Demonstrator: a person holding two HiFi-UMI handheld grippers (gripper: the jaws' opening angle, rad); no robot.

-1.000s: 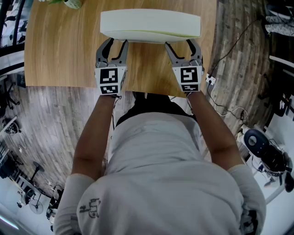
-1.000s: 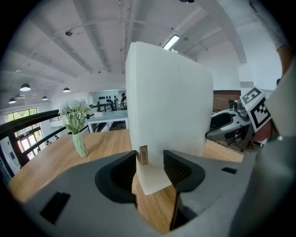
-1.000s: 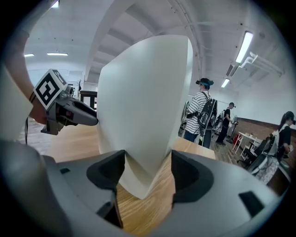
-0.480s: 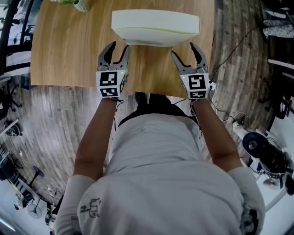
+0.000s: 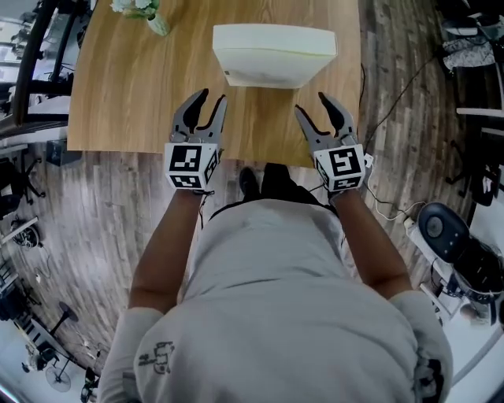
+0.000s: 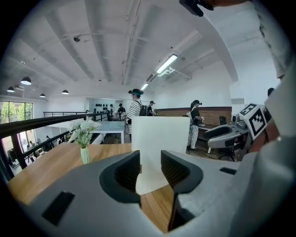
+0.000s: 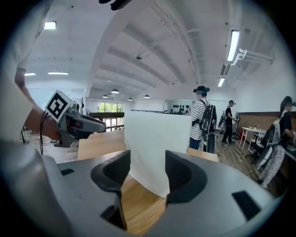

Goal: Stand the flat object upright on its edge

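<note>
The white board [image 5: 274, 55] stands on its edge on the desk [image 5: 126, 94], toward the far side, its broad face turned to the person. In both gripper views it rises as an upright white sheet [image 6: 159, 139] beyond the jaws, its foot on the wood.

The left gripper [image 5: 211, 98] and the right gripper [image 5: 312, 105] sit near the desk's near edge, well short of the board, one toward each of its lower corners. Both are released. Their jaws are closing, but nothing lies between them: the left gripper view shows only bare wood and the distant board past the pads [image 6: 127, 171], and the right gripper view [image 7: 148, 169] shows the same.

The standing itself looks done, so the step in hand is probably a clean let-go and a check that the board holds. To do that well, the grippers should travel straight back and low, never sideways across the face, since a tall thing on a narrow edge will likely tip at a slight brush. It would also help to keep one gripper on each side, ready to steady a lean. The top edge is the part to watch for drift. The flower vase [image 5: 146, 14] at the far left corner is well apart and should not interfere.
</note>
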